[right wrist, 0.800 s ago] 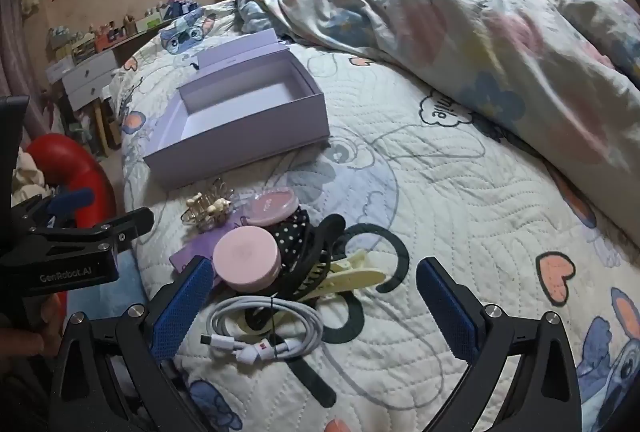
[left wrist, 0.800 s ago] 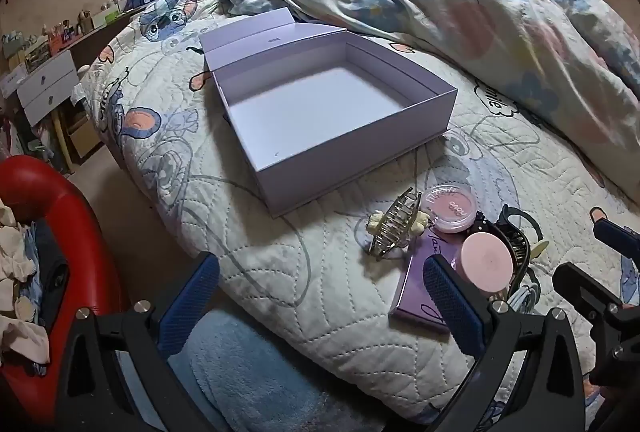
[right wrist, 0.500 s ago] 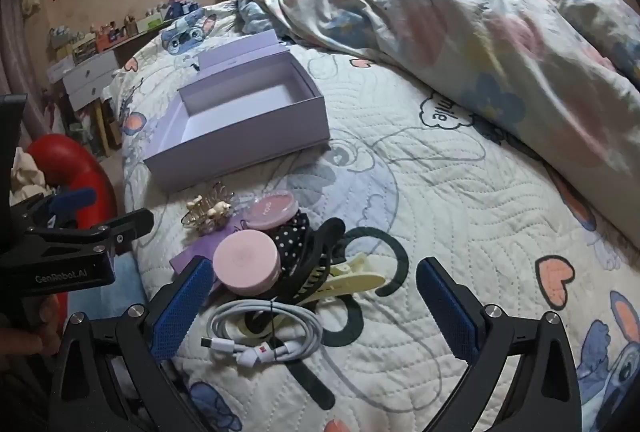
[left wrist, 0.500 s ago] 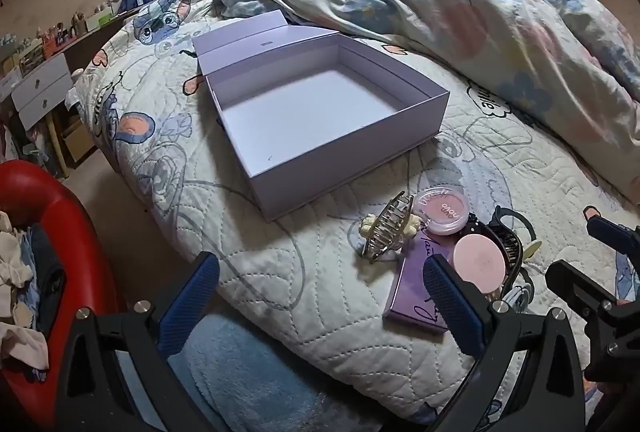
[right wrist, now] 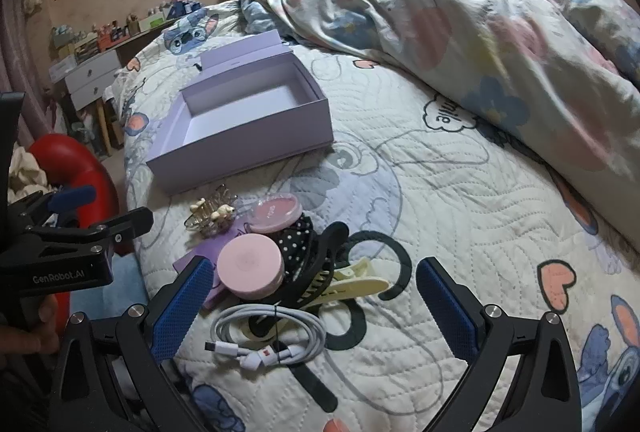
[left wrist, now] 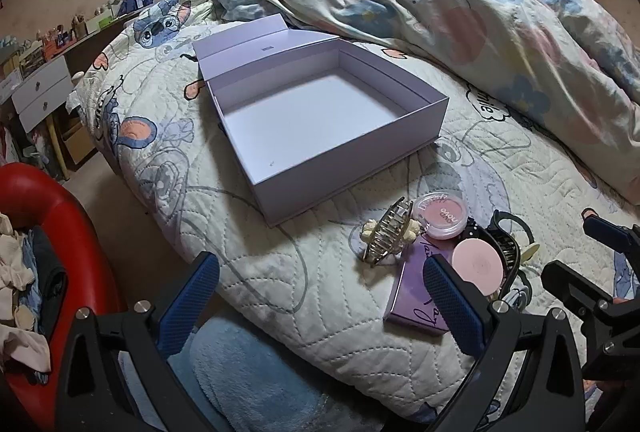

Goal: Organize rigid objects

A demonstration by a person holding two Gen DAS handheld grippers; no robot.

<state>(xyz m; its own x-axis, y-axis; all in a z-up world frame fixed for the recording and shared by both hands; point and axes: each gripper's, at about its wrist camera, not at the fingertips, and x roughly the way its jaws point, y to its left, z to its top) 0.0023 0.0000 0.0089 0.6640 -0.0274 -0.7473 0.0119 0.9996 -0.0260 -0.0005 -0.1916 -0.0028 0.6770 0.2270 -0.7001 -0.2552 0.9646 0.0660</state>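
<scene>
**Lavender box lies open on quilted bed as two grippers hover over a heap of small items**

Lavender card forms the open box [left wrist: 320, 120], lid folded back, sitting at centre frame in the left wrist view and at centre left in the right wrist view, its inside bare. Both tools angle downward over the near edge of the bed [right wrist: 460, 192]. The left gripper [left wrist: 320, 300] has its blue-padded jaws spread wide with nothing between them, low in the frame above the quilt's edge. The right gripper [right wrist: 310, 304] is likewise spread wide and grips nothing; a coiled white cable [right wrist: 268, 338] lies on the quilt between its jaws, untouched.

Below and right of the box sits the heap: a gold claw clip [left wrist: 386, 234], a clear pink blush pot [left wrist: 440, 214], a round pink compact [right wrist: 250, 266] resting on a purple palette [left wrist: 416, 298], a black claw clip [right wrist: 316, 264] and a pale yellow clip [right wrist: 356, 286]. A polka-dot item is mostly buried under the pile and hard to identify.

A hand [right wrist: 24, 328] on the left tool's handle is cut off at the lower left of the right wrist view. A rumpled floral duvet [left wrist: 480, 16] fills the upper right.
</scene>
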